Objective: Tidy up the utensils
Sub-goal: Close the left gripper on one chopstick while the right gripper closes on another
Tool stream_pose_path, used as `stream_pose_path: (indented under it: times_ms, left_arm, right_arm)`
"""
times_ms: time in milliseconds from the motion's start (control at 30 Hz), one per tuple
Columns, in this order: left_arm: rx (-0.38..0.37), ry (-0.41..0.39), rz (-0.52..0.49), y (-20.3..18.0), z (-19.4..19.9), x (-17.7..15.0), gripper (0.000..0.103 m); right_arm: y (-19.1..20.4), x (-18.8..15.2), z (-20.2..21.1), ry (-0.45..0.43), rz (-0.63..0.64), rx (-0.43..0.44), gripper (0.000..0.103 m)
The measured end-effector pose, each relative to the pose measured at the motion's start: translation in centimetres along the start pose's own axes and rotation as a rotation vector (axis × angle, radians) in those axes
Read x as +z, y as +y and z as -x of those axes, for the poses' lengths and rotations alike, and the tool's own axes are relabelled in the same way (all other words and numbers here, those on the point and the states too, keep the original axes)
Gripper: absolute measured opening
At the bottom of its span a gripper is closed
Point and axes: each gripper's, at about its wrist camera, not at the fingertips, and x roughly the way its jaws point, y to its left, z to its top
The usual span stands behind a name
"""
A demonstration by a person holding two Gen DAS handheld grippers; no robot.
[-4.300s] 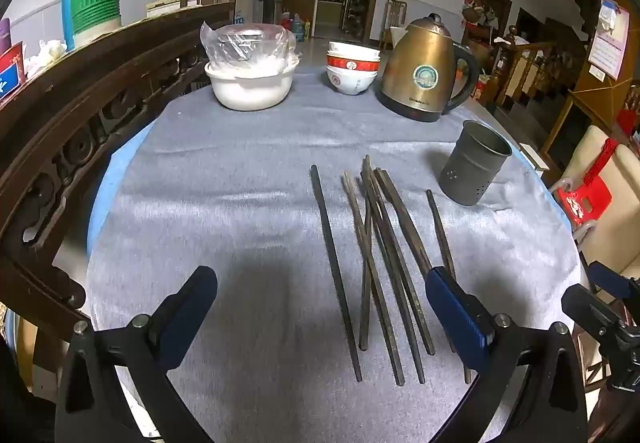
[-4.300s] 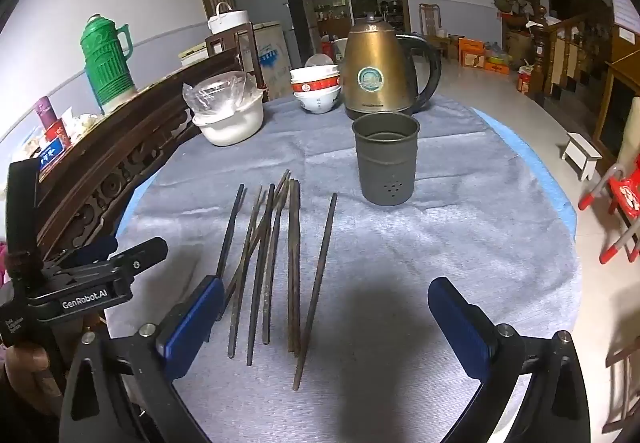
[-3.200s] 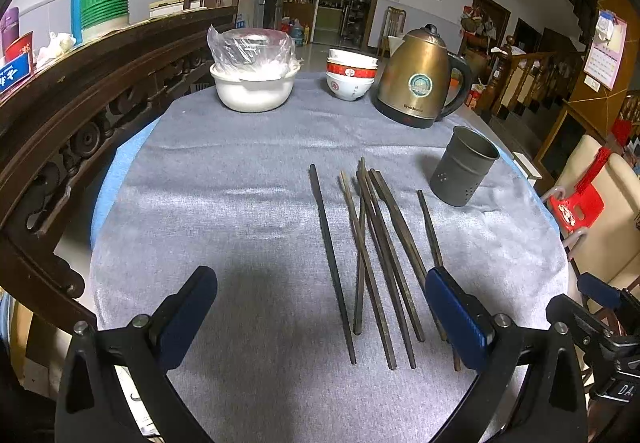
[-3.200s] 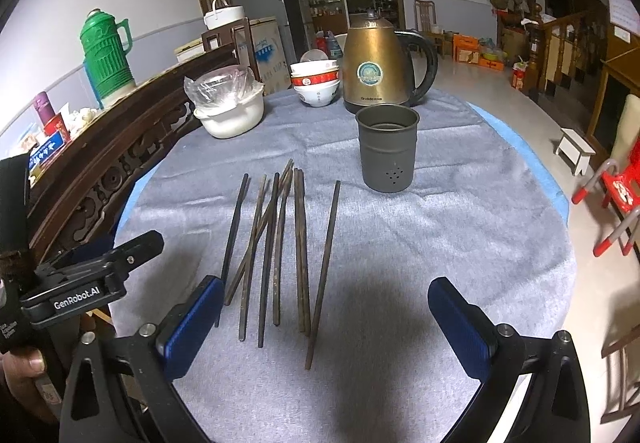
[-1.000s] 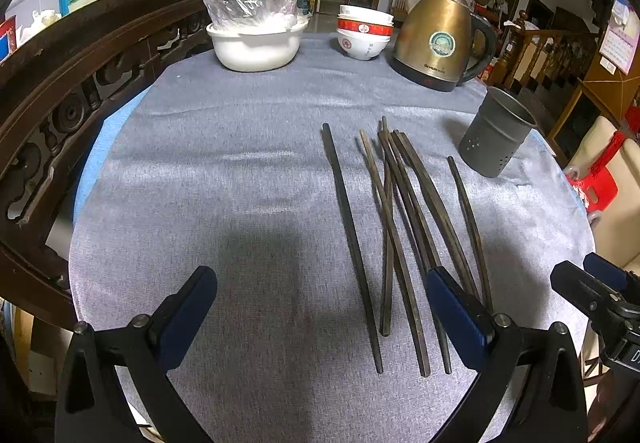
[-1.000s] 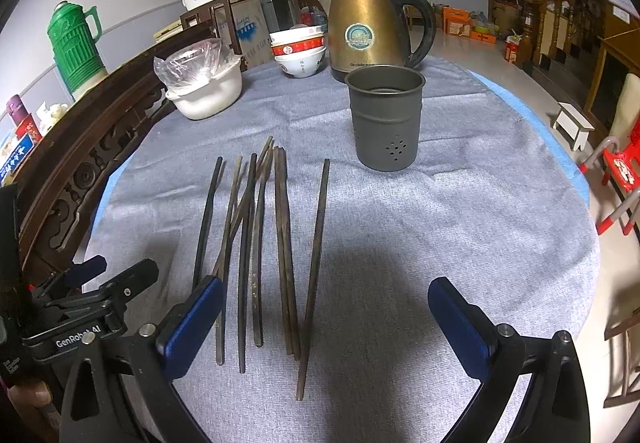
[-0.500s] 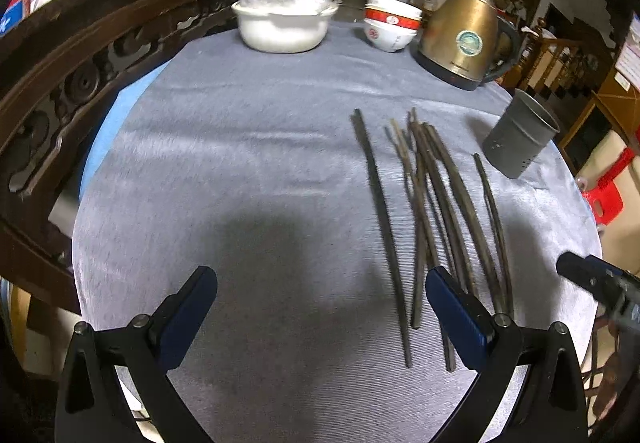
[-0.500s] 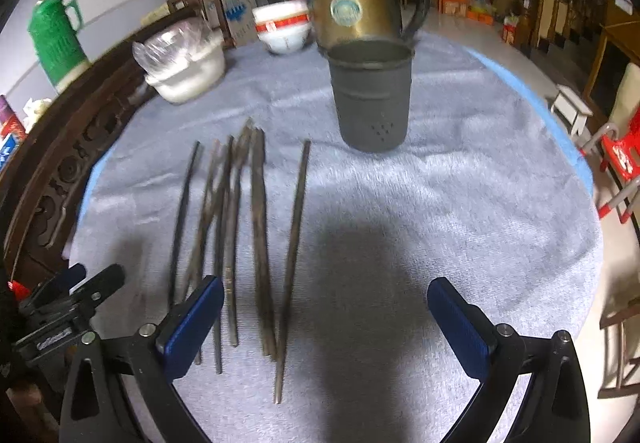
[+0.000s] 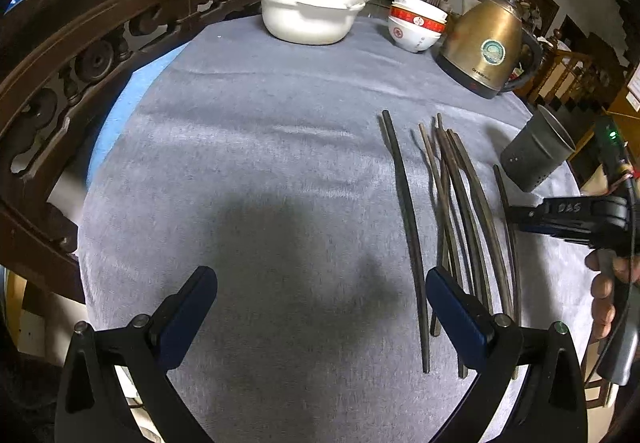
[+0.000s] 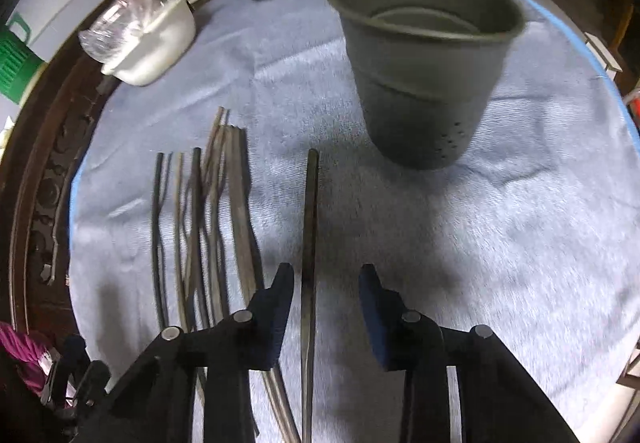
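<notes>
Nearby, holder (image 10: 424, 83) stands beyond lone chopstick (image 10: 310, 243).

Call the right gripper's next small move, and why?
Probably close. The right gripper straddles the lone chopstick lying apart from the bundle, jaws partly open, a gap either side. The grey holder stands empty just ahead. The left gripper hangs open, idle.

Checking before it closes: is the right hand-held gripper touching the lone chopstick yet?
Apart. The right wrist view shows cloth either side of the lone chopstick between the right hand-held gripper fingers.
</notes>
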Motion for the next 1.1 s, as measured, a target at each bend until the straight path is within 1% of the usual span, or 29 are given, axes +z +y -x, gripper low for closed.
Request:
stream_pose_path:
  times_ms: [67, 133, 300, 367, 433, 567, 633, 667, 700, 733, 767, 800, 833, 933, 1000, 1067, 1100]
  left_arm:
    - [0.005, 0.012, -0.004, -0.4, -0.3, 0.8, 0.103]
    - [0.007, 0.04, -0.01, -0.9, -0.9, 1.9, 0.103]
    - [-0.022, 0.15, 0.031, -2.0, -3.3, 5.1, 0.103]
    - [-0.03, 0.193, 0.035, -2.7, -4.3, 6.4, 0.099]
    - [-0.024, 0.233, 0.024, -3.5, -5.5, 7.6, 0.088]
    - [-0.006, 0.31, 0.023, -4.5, -7.8, 9.0, 0.074]
    - [0.009, 0.356, 0.035, -4.8, -9.2, 9.3, 0.06]
    - [0.007, 0.373, 0.035, -5.0, -9.6, 9.3, 0.056]
    - [0.004, 0.404, 0.03, -5.1, -10.3, 9.2, 0.046]
    - [0.026, 0.384, 0.005, -5.5, -10.2, 9.3, 0.035]
    - [0.025, 0.396, -0.009, -5.6, -10.3, 9.2, 0.022]
    - [0.01, 0.432, -0.027, -5.8, -10.6, 9.1, 0.007]
    - [-0.006, 0.447, -0.037, -5.7, -10.6, 9.0, 0.006]
    - [-0.02, 0.476, -0.093, -5.1, -10.3, 8.4, 0.006]
    - [-0.039, 0.496, -0.111, -4.3, -9.9, 7.8, 0.006]
    - [-0.047, 0.499, -0.112, -3.4, -9.6, 7.4, 0.006]
    - [-0.057, 0.499, -0.092, -2.8, -9.6, 7.3, 0.006]
  right_arm:
    - [-0.1, 0.2, -0.2, 0.003, 0.011, -0.012, 0.017]
    - [-0.6, 0.2, -0.3, 0.016, 0.011, 0.0, 0.011]
    - [-2.3, 0.0, -0.3, 0.029, 0.019, 0.023, 0.01]
    - [-2.5, 0.0, -0.3, 0.033, 0.029, 0.038, 0.01]
    - [-2.9, 0.0, -0.5, 0.033, 0.037, 0.046, 0.01]
    - [-2.8, 0.1, -0.4, 0.036, 0.05, 0.051, 0.01]
    - [-2.6, 0.1, -0.3, 0.035, 0.052, 0.056, 0.01]
    - [-2.6, 0.1, -0.3, 0.036, 0.053, 0.059, 0.01]
    - [-2.6, 0.0, -0.3, 0.036, 0.055, 0.06, 0.01]
    - [-2.6, 0.1, -0.2, 0.038, 0.06, 0.058, 0.01]
    - [-2.5, 0.1, -0.2, 0.04, 0.068, 0.054, 0.01]
    - [-2.5, 0.2, 0.0, 0.043, 0.074, 0.049, 0.01]
    - [-2.1, 0.4, -0.1, 0.046, 0.084, 0.043, 0.01]
    - [-1.5, 0.6, -0.3, 0.067, 0.122, 0.03, 0.01]
    - [-0.9, 0.7, -0.3, 0.1, 0.168, 0.01, 0.01]
    - [-0.5, 0.7, -0.4, 0.127, 0.204, -0.008, 0.01]
    - [-0.4, 0.8, -0.5, 0.142, 0.217, -0.016, 0.01]
